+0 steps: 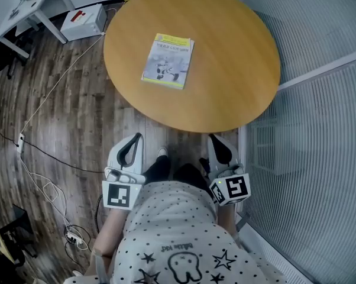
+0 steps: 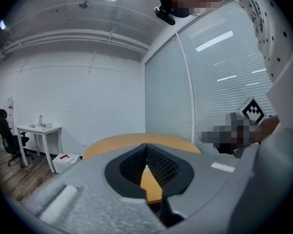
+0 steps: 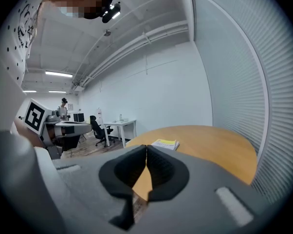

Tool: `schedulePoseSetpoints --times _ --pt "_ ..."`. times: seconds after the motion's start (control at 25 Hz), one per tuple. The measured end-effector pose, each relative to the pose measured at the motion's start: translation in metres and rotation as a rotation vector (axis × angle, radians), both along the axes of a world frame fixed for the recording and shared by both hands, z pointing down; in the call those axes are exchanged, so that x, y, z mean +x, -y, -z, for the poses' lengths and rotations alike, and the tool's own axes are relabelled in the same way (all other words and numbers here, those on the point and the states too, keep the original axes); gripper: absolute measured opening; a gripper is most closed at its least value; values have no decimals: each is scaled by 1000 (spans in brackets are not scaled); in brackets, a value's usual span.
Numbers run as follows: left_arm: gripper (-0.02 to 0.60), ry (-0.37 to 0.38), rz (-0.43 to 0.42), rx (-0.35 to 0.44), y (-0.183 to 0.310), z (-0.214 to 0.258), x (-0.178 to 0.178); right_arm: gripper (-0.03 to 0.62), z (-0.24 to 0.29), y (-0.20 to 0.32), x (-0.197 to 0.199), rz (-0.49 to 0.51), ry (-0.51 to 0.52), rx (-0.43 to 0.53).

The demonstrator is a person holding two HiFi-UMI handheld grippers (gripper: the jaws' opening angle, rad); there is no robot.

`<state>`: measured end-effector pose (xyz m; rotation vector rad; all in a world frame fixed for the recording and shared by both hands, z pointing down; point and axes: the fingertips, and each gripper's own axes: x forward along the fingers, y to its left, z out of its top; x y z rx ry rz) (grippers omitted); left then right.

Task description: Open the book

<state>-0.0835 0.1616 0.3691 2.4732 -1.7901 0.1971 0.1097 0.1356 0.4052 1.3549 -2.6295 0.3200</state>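
A closed book (image 1: 168, 60) with a pale cover and a yellow band lies flat on the round wooden table (image 1: 237, 58), left of its middle. It also shows as a thin book (image 3: 165, 144) on the table top in the right gripper view. Both grippers are held close to the person's body, short of the table's near edge. My left gripper (image 1: 135, 139) is shut with nothing in it, its tips meeting in the left gripper view (image 2: 146, 145). My right gripper (image 1: 214, 141) is likewise shut and empty (image 3: 146, 147).
A ribbed glass partition (image 1: 320, 129) runs along the right, close to the table. A white box (image 1: 83, 21) and a white desk (image 1: 24, 5) stand at the far left. Cables (image 1: 42, 170) trail over the wood floor. Office chairs and desks (image 3: 100, 128) stand further off.
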Motion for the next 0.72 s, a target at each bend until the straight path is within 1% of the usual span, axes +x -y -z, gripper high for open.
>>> schedulePoseSetpoints --times 0.28,0.56,0.72 --pt "11 1 -7 -17 3 -8 -19 5 -7 -3 -16 -17 14 -26" --pt "11 -20 -17 -35 8 -14 -20 5 -11 -5 -12 -47 7 -50" --pt "11 -29 -21 -51 18 -19 -17 5 -15 3 -14 -46 1 -66"
